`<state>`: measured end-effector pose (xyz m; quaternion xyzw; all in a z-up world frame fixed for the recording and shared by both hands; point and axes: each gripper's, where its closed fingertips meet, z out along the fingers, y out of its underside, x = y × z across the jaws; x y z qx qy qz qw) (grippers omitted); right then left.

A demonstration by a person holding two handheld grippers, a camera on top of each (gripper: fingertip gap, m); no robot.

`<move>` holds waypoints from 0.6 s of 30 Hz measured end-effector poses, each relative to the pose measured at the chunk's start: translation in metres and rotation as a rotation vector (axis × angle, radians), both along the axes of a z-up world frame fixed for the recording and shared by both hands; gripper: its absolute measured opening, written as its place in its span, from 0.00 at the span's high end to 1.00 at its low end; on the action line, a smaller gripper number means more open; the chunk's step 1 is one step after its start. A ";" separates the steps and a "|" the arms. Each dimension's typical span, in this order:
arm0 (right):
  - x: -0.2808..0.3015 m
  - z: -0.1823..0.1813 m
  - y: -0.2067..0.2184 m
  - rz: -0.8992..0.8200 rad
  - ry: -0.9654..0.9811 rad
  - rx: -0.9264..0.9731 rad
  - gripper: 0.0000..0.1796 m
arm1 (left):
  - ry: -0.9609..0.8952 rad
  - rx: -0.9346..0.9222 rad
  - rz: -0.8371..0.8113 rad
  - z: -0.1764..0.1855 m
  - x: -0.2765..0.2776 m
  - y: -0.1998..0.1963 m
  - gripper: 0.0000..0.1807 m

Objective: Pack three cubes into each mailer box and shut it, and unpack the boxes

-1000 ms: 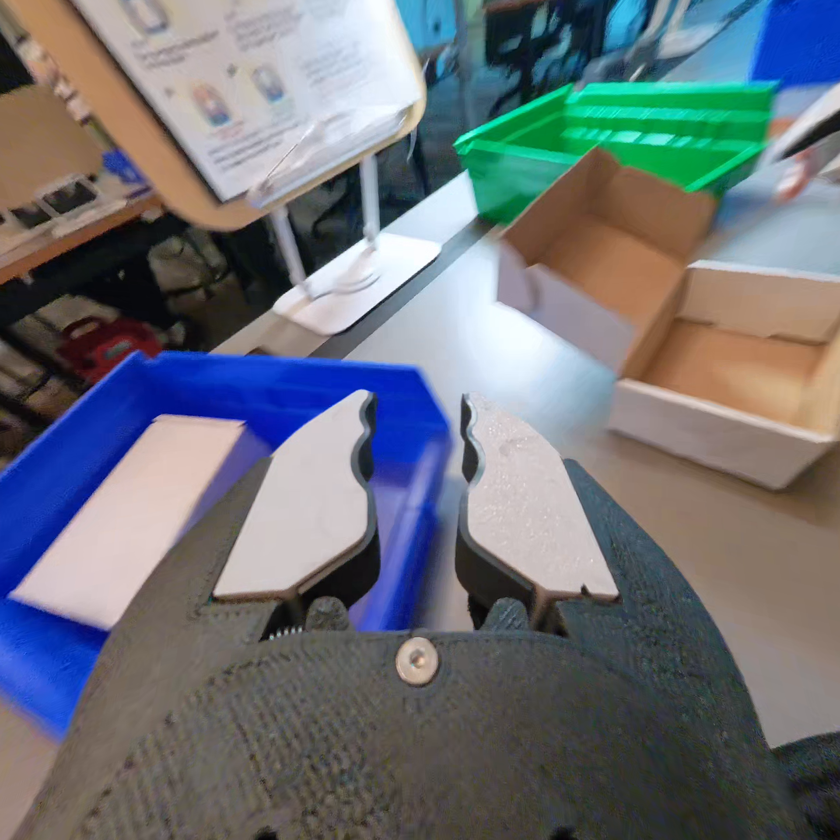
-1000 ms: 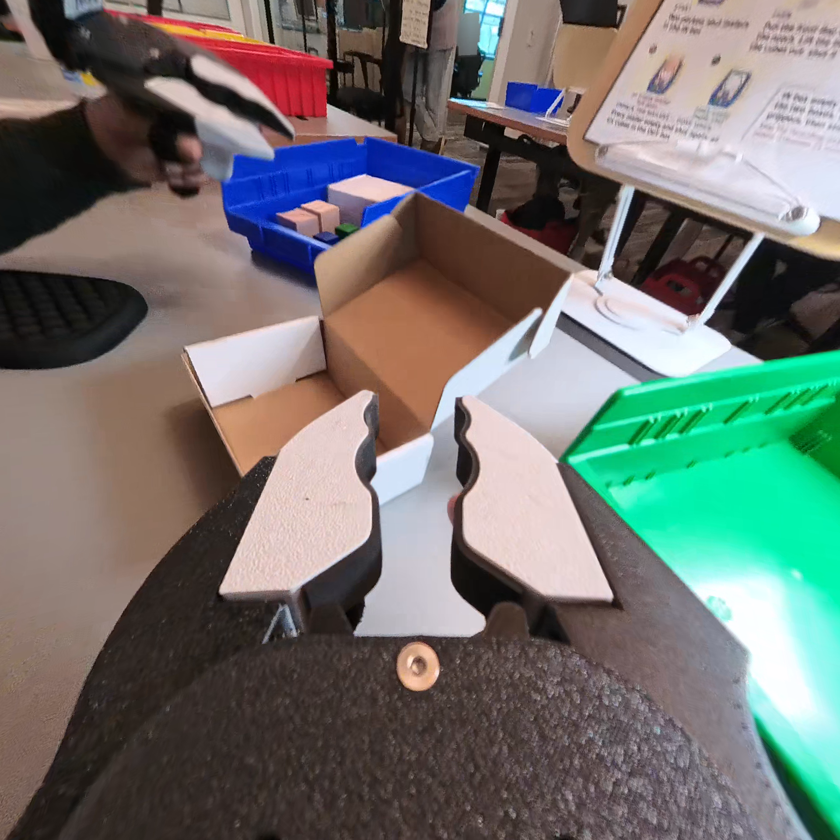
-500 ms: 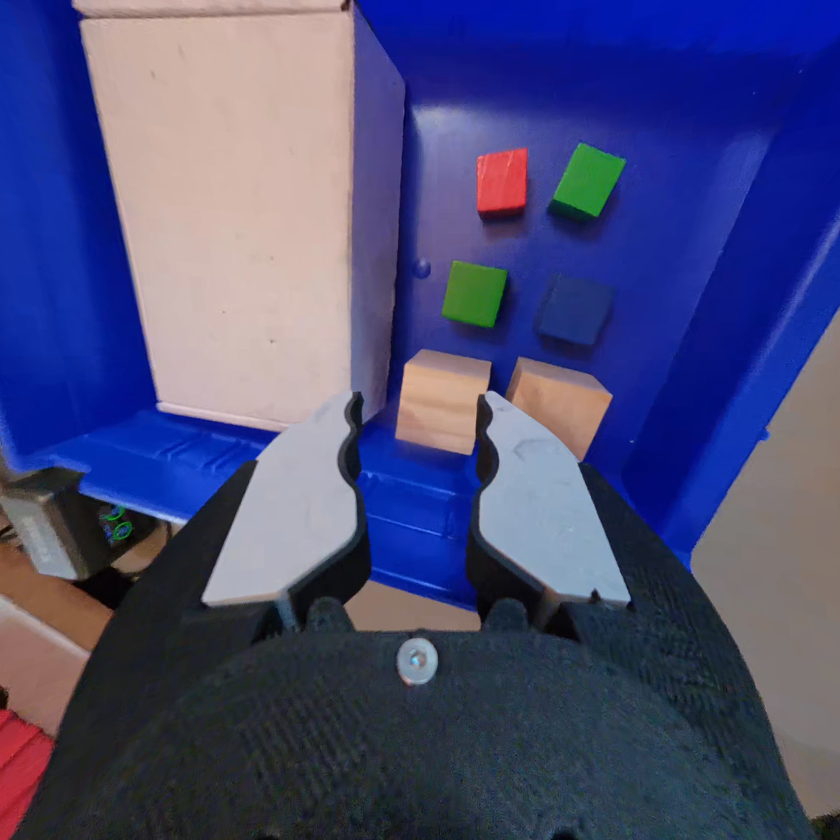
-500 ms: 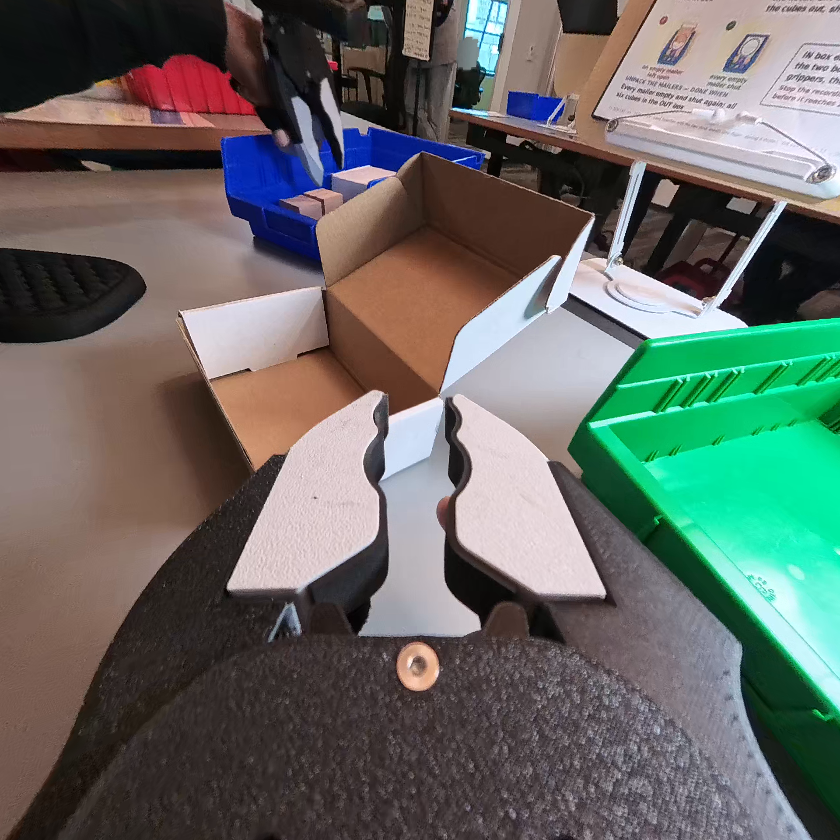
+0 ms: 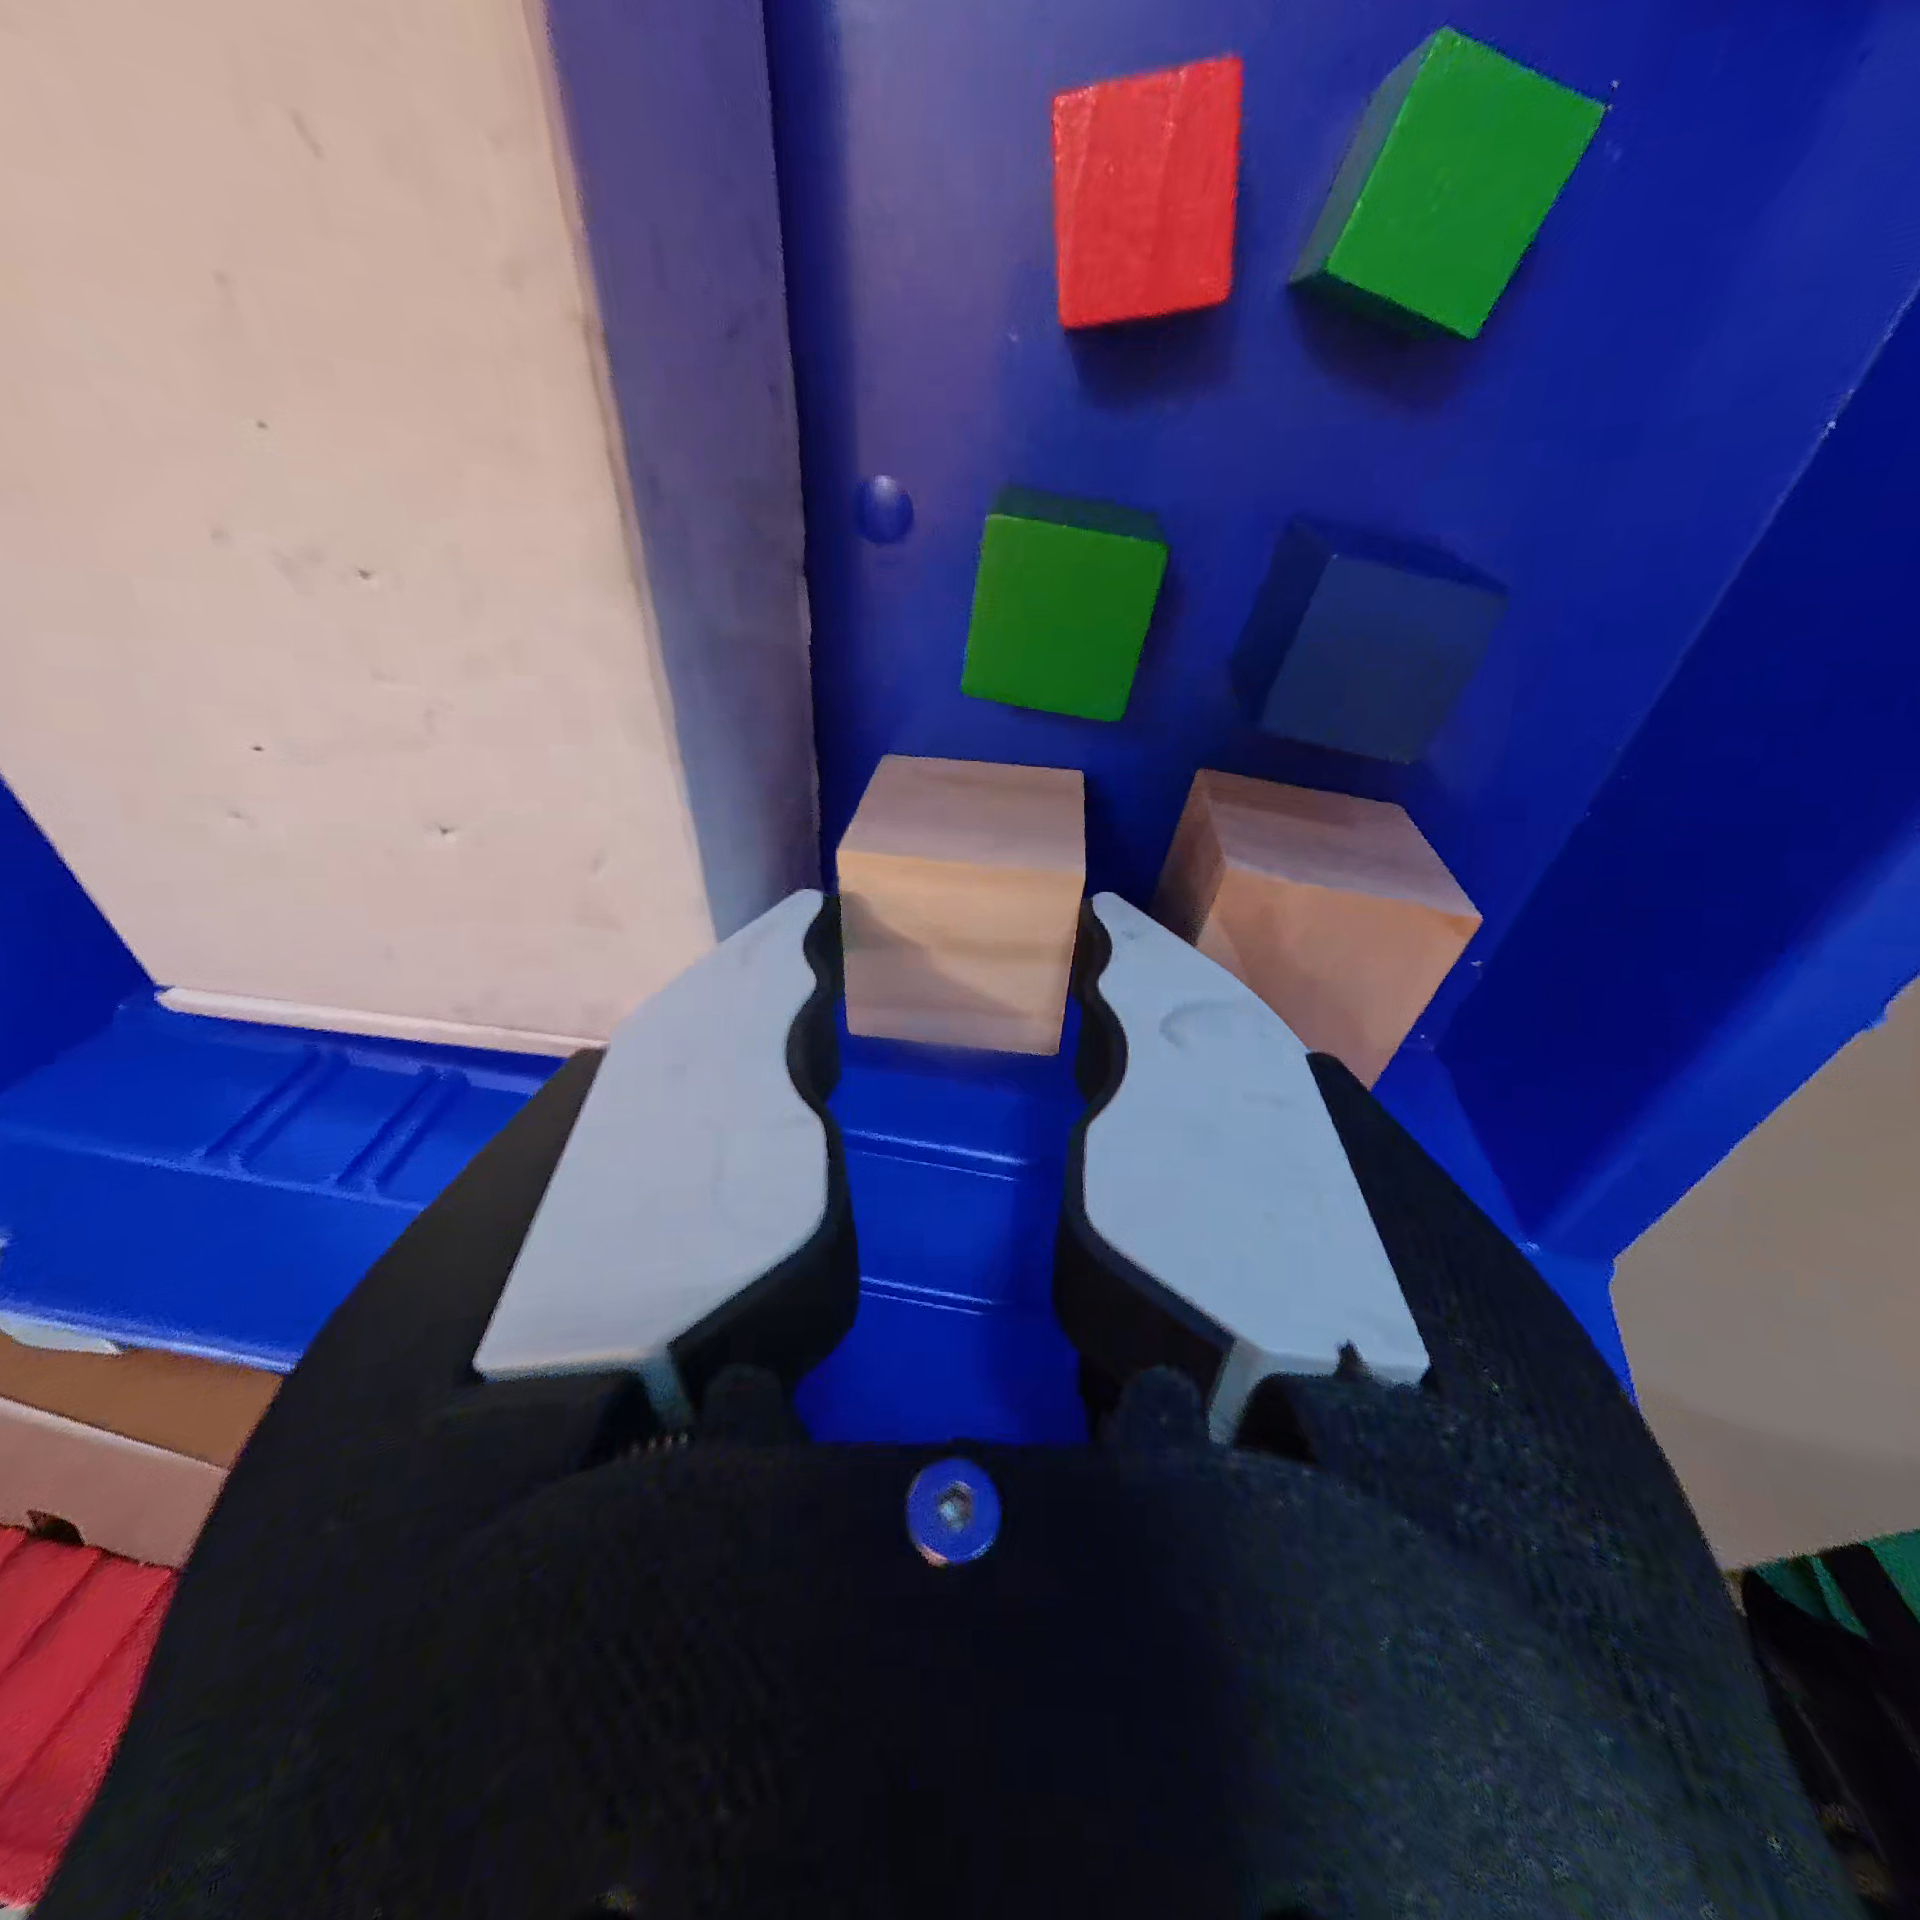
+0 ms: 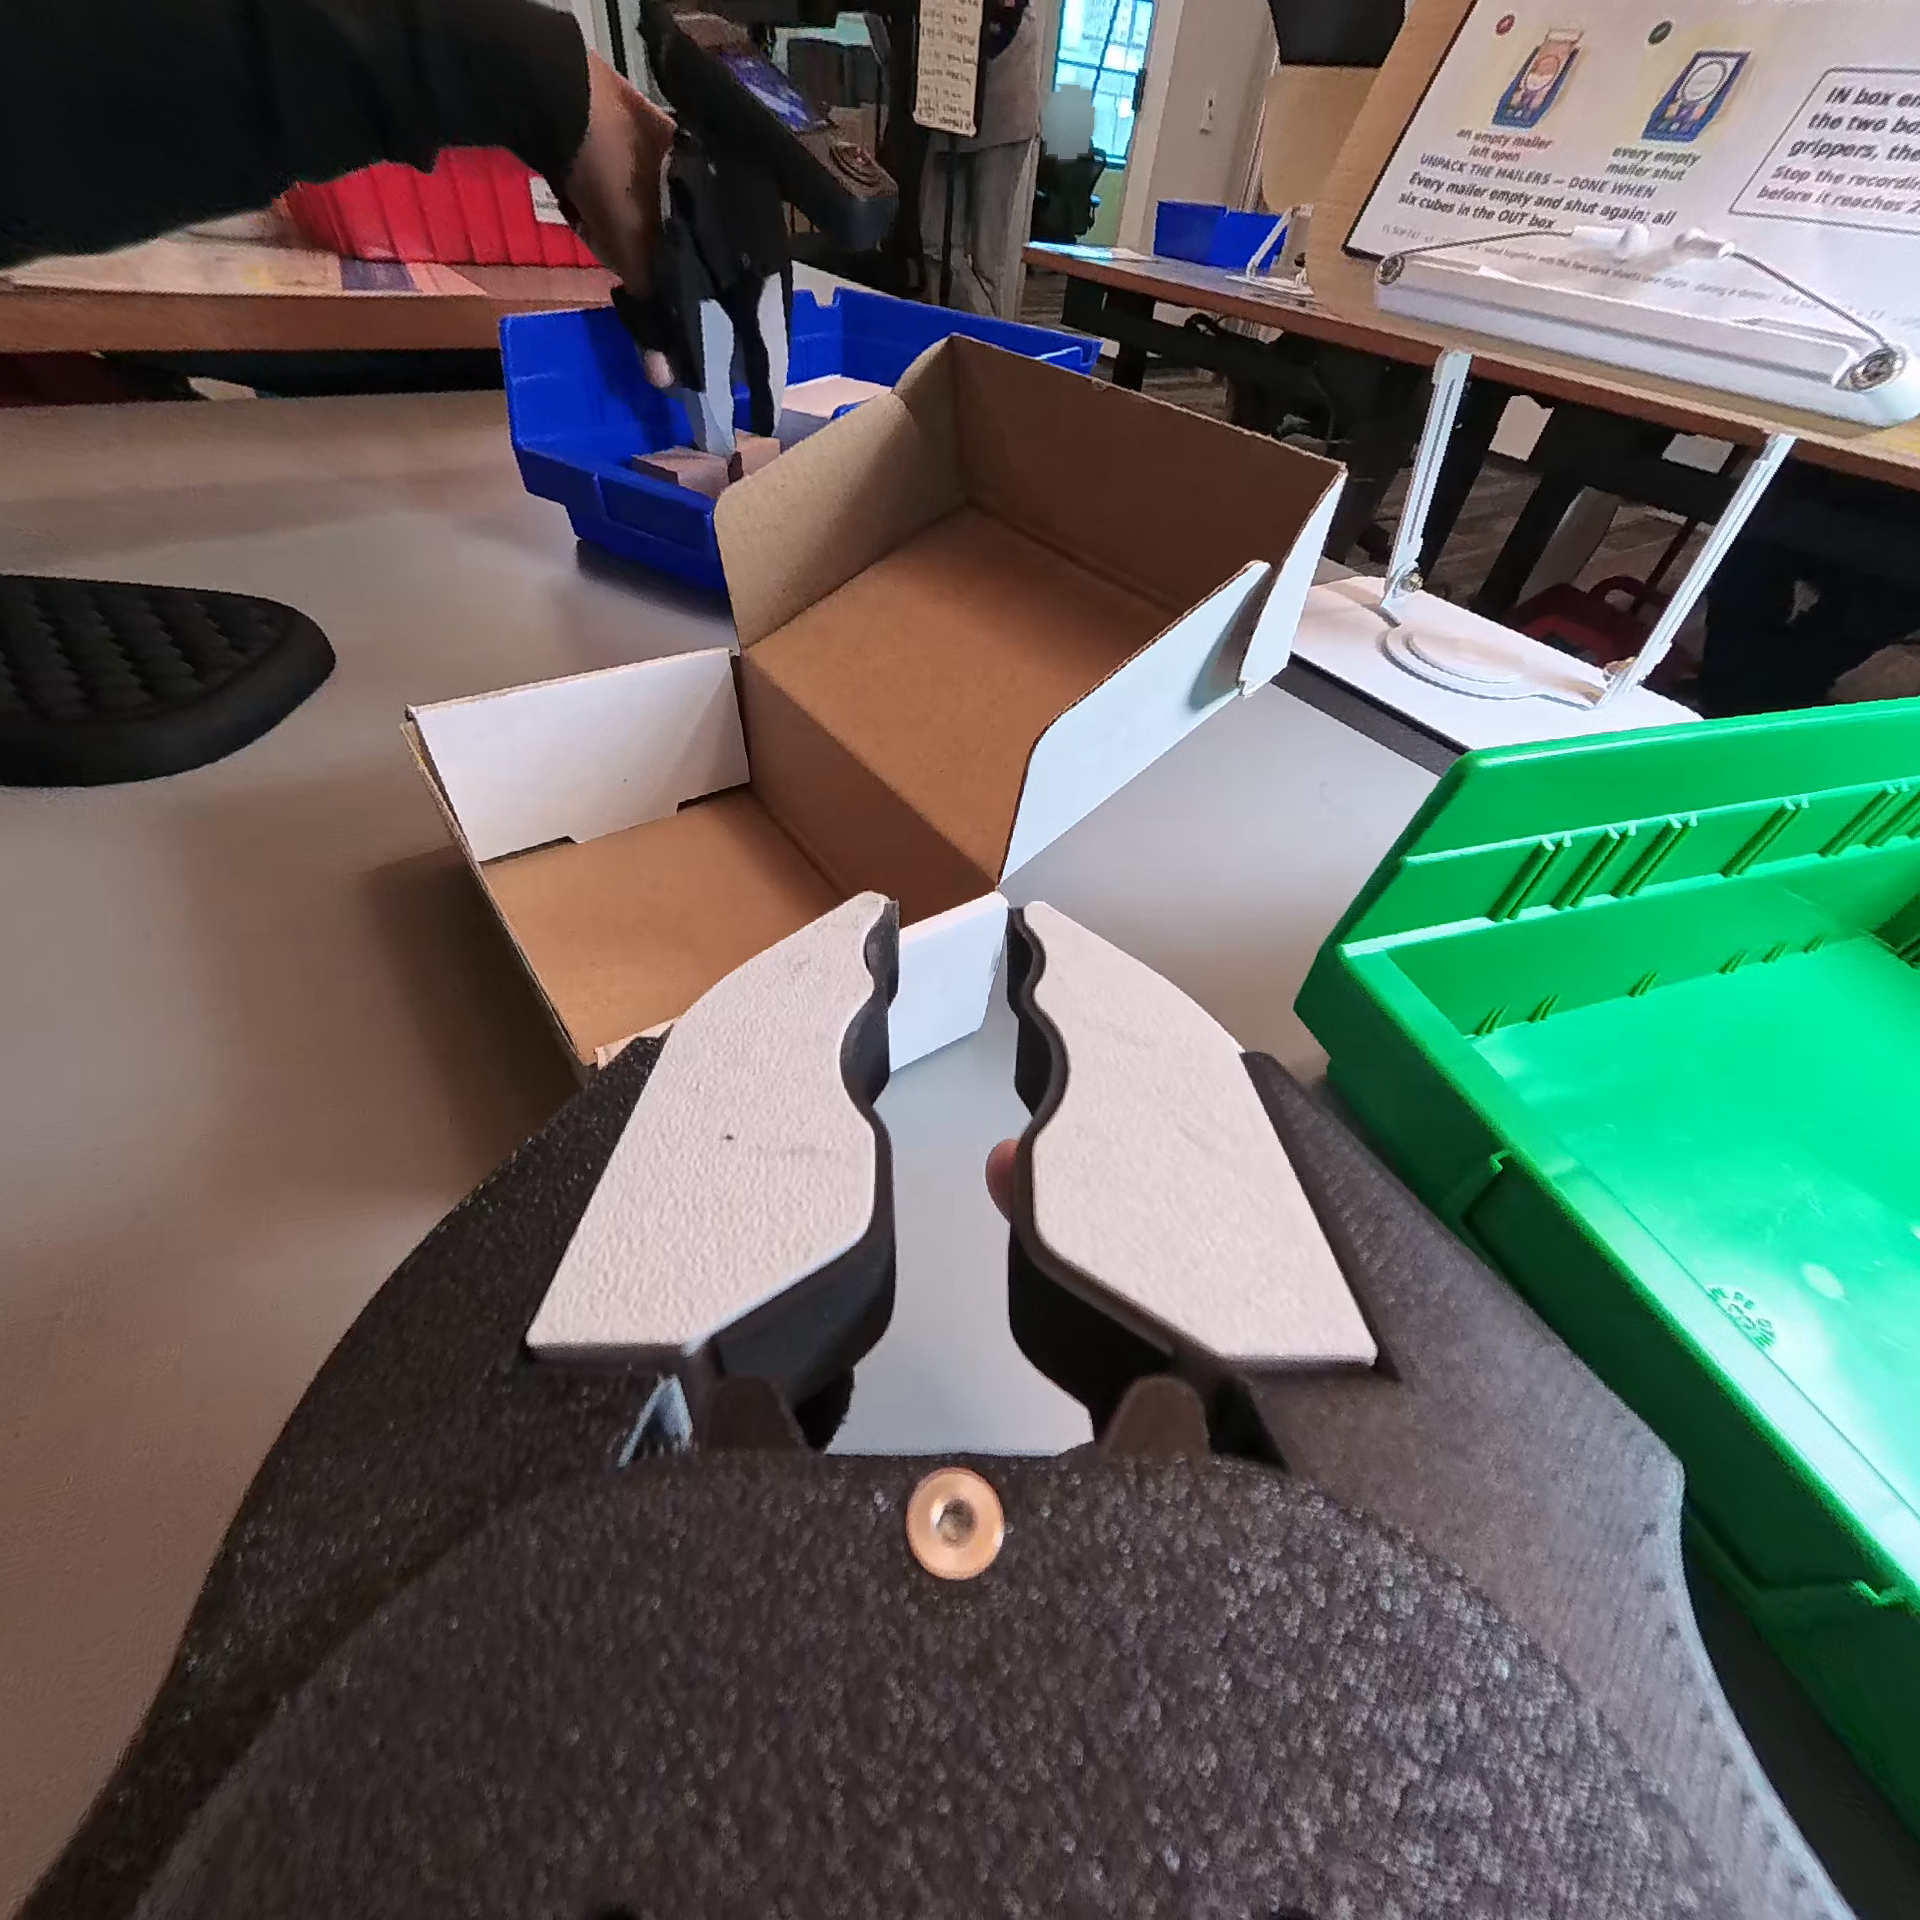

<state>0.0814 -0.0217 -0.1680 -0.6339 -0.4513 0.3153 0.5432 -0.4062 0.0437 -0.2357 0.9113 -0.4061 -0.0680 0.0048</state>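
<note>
Left gripper [image 5: 956,925] is down inside the blue bin [image 5: 1714,623], fingers spread to either side of a plain wooden cube [image 5: 961,914], tips level with its flanks; whether they touch it cannot be told. Just right of that sits a second wooden cube [image 5: 1320,914]. Beyond them, a green cube [image 5: 1060,618] and a dark blue cube [image 5: 1371,655]; farther back, a red cube [image 5: 1148,192] and another green cube [image 5: 1449,177]. A closed white mailer box [image 5: 312,499] fills the bin's left side.

Over to the right gripper [image 6: 951,914]: fingers parted, holding nothing, hovering over the grey table [image 6: 208,987] with a white corner of the open mailer box [image 6: 883,665] showing between the tips. That box stands empty, lid up. A green bin [image 6: 1662,1091] sits close on the right, empty as far as it shows. Farther off, a document stand [image 6: 1507,634] holds a printed sheet.
</note>
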 end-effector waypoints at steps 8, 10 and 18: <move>-0.001 0.000 -0.002 0.001 0.001 -0.001 0.90 | -0.039 0.186 -0.016 0.032 0.018 0.015 0.77; -0.002 0.000 -0.002 0.002 0.001 -0.002 0.90 | -0.056 0.237 -0.050 0.053 0.035 0.018 0.77; -0.006 -0.001 -0.006 0.010 -0.011 0.009 0.90 | -0.155 0.323 -0.290 0.131 0.162 -0.001 0.77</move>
